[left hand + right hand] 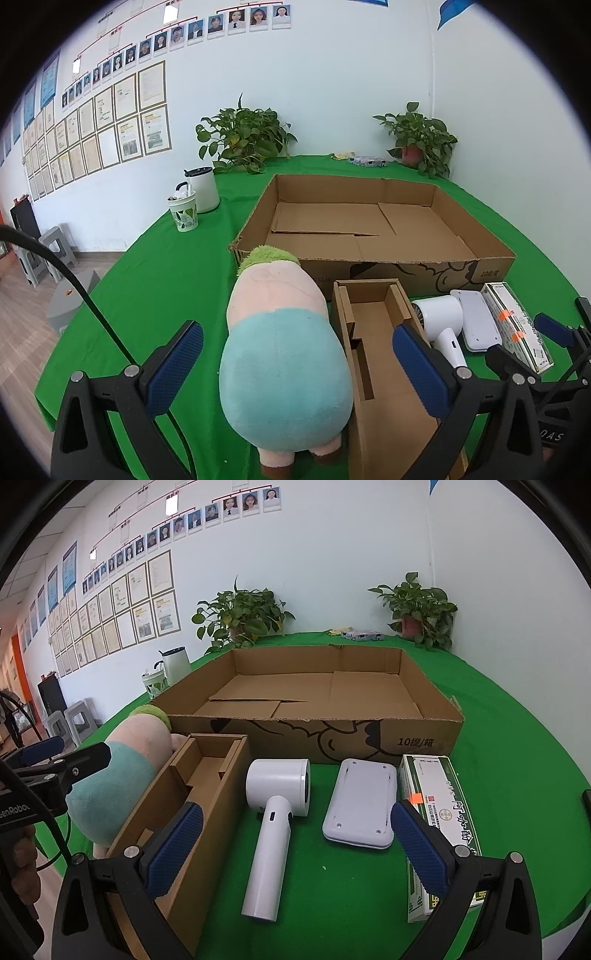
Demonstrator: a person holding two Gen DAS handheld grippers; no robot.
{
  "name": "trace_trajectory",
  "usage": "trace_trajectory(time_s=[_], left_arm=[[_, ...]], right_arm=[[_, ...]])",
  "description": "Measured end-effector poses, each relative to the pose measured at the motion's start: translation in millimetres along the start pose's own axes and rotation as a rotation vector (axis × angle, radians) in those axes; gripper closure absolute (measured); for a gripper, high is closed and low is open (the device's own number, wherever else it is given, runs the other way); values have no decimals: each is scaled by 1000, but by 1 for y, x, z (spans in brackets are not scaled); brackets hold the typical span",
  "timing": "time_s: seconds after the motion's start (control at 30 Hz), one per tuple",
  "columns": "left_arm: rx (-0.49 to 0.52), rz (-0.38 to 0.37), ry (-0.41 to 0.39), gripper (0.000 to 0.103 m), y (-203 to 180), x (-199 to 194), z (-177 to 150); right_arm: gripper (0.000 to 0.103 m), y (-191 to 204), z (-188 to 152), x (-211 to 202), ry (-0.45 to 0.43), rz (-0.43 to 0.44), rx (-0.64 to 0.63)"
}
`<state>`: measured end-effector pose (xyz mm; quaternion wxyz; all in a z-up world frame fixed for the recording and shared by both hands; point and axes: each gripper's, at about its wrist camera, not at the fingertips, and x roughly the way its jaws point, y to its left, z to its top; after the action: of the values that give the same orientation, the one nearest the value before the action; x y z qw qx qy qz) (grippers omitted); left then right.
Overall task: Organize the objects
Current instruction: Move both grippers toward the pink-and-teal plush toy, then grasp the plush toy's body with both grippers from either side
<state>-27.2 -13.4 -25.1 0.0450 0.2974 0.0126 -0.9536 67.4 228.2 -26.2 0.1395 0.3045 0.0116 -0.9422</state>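
Observation:
A plush toy (284, 354) in pink and teal with green hair lies on the green table, between the open jaws of my left gripper (295, 373). A small open cardboard box (384, 354) lies right of it. A white hair dryer (275, 812), a flat white device (360, 805) and a green-and-white carton (443, 823) lie in a row in front of a large empty cardboard tray (314, 698). My right gripper (295, 853) is open and empty, with the hair dryer's handle between its jaws. The plush toy (122, 775) and small box (192, 805) also show in the right wrist view.
Two potted plants (243, 136) (421, 140) stand at the table's back edge. A white kettle (203, 188) and a patterned cup (183, 214) stand at the left. A small packet (365, 160) lies at the back. Grey stools (55, 251) stand on the floor at the left.

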Motion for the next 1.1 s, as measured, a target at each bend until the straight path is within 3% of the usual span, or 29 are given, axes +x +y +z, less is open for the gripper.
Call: trace_trajectory(time_s=[0.37,0.6,0.8,0.93,1.1], left_arm=[[-25,7,13,1,16,1,1],[-78,-16,41,1,47,-2,-2],[-132,-105,166,1,68,14,-14],[-169,-272,230,1,63,27,-25],[-158,-325,293,4,52,45,-38]], right_arm=[[1,7,2,3,-1,5,-14],[1,13,7,2,-2,7,-51],[1,41,18,-21,-101,35,-243],[1,59,20,-41,-167,104,-367],[1,64,28,-44,-148,199,-338]])
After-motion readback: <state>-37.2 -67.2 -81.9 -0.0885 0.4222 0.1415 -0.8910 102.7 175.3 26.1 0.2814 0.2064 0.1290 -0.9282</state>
